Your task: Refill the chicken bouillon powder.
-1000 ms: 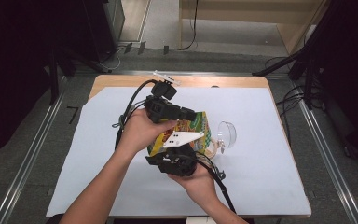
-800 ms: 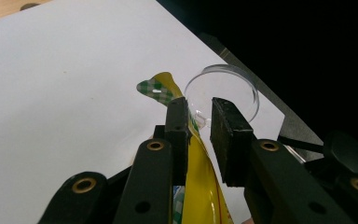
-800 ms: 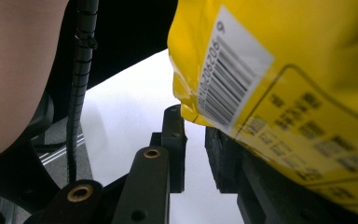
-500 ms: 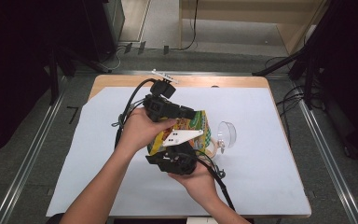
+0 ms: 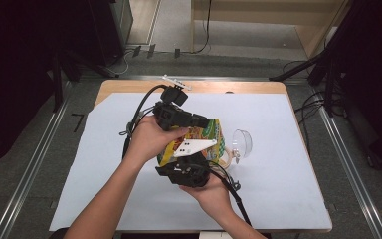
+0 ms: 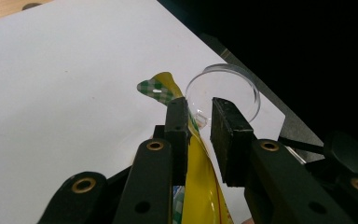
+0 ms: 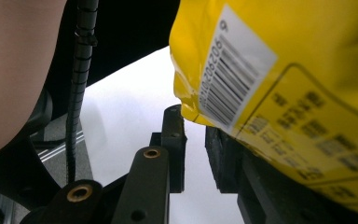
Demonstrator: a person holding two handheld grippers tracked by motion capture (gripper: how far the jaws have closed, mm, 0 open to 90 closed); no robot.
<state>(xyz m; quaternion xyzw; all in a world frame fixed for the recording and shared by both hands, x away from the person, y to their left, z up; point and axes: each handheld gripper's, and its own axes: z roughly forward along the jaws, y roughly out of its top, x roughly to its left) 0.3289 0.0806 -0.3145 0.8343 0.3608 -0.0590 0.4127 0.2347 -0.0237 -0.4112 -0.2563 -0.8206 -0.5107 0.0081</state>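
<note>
Just beyond the yellow snack bag (image 5: 206,139), a clear plastic dish (image 5: 242,143) lies on the white-covered counter (image 5: 278,189). The left tool (image 6: 199,122) stands open astride the bag's top edge; the right tool (image 7: 196,144), jaws parted, sits under the bag's bottom corner.

**Yellow snack bag, centre of high view**

Yellow snack bag (image 5: 206,137), green-checked top edge, barcode label on its back. Held up off the white sheet at frame centre, crumpled, tilted. Clear plastic bowl (image 5: 242,143) just right, tipped on edge.
</note>
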